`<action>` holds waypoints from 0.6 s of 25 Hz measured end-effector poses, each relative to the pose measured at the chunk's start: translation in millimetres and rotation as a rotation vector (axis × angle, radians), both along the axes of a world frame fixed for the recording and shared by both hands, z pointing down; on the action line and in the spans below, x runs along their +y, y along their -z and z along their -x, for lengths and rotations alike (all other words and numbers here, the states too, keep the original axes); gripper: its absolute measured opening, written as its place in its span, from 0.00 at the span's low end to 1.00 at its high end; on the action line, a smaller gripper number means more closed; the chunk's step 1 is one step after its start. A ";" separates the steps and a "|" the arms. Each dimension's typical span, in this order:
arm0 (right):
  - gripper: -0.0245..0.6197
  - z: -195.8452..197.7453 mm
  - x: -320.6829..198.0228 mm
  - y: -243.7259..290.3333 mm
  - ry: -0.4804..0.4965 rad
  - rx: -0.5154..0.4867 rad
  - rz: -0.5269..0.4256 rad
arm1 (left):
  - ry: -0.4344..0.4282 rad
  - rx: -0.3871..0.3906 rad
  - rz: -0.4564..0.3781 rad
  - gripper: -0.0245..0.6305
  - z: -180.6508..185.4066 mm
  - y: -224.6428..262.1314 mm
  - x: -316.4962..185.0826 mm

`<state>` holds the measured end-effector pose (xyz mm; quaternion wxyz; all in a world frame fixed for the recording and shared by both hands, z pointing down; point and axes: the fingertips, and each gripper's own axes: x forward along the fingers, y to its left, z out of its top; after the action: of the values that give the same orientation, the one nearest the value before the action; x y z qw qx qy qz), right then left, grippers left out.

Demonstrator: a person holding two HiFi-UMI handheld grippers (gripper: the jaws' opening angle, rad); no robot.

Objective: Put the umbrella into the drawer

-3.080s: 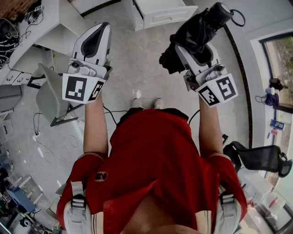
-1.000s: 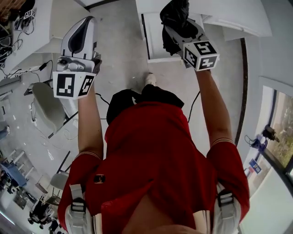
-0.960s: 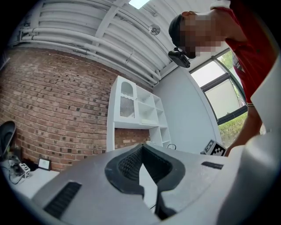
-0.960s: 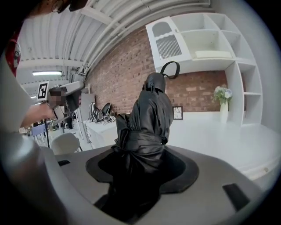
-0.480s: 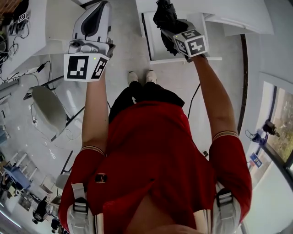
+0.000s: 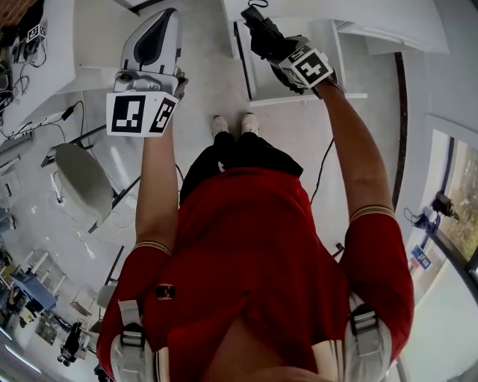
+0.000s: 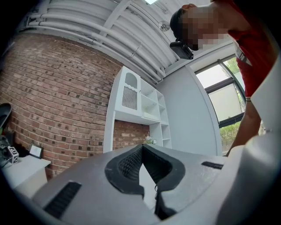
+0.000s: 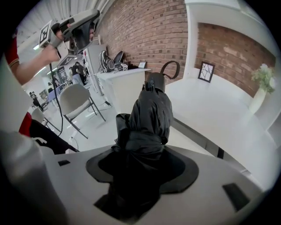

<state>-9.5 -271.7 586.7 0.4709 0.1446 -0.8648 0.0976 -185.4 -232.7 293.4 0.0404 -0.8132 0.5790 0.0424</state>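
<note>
The folded black umbrella (image 6: 263,36) sticks out ahead of my right gripper (image 6: 275,46), which is shut on its fabric. In the head view it hangs over the open white drawer (image 6: 314,98), handle end pointing away from me. The right gripper view shows the umbrella (image 8: 149,114) rising from the right gripper (image 8: 142,165), with its handle and loop strap (image 8: 169,68) at the far end. My left gripper (image 6: 164,15) is held up to the left of the drawer, shut and holding nothing. In its own view the left gripper (image 7: 141,149) points at a brick wall.
A grey chair (image 6: 78,175) stands on the floor at the left, with cables around it. A white desk (image 6: 75,37) is at the upper left. The white cabinet top (image 6: 388,30) lies right of the drawer. The person's feet (image 6: 231,123) are just before the drawer front.
The person has walked up to the open drawer. The right gripper has carried the umbrella forward and left over it. The left gripper stays shut and raised.
</note>
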 end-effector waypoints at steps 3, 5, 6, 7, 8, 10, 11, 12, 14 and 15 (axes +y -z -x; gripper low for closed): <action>0.43 -5.1 1.9 -16.8 0.034 0.071 0.028 | 0.007 -0.014 0.007 0.04 5.5 -0.2 0.9; 0.43 -8.5 1.5 -26.1 0.034 0.113 0.047 | 0.012 -0.023 0.012 0.04 8.5 0.0 2.4; 0.43 -8.8 1.3 -30.0 0.031 0.128 0.057 | 0.014 -0.028 0.015 0.04 10.3 -0.3 3.4; 0.43 -8.4 1.3 -33.9 0.028 0.141 0.069 | 0.016 -0.033 0.020 0.04 12.2 -1.0 4.5; 0.43 -7.6 1.5 -38.0 0.027 0.154 0.080 | 0.018 -0.038 0.025 0.04 14.2 -1.7 5.6; 0.43 -5.9 2.2 -45.9 0.034 0.178 0.093 | 0.022 -0.049 0.035 0.04 19.0 -3.4 8.0; 0.43 -5.1 2.8 -49.1 0.045 0.187 0.095 | 0.024 -0.054 0.040 0.04 21.6 -4.3 9.3; 0.42 -4.8 4.0 -51.3 0.061 0.193 0.094 | 0.027 -0.058 0.044 0.04 24.2 -5.2 10.5; 0.42 -6.6 9.7 -54.1 0.108 0.207 0.095 | 0.033 -0.062 0.048 0.04 28.8 -6.4 12.6; 0.42 -8.4 15.0 -56.0 0.134 0.219 0.102 | 0.038 -0.061 0.051 0.04 30.7 -7.3 13.5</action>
<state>-1.1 -256.7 642.7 0.5745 0.0723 -0.8099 0.0936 -216.1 -219.1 300.7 0.0384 -0.8038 0.5936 0.0021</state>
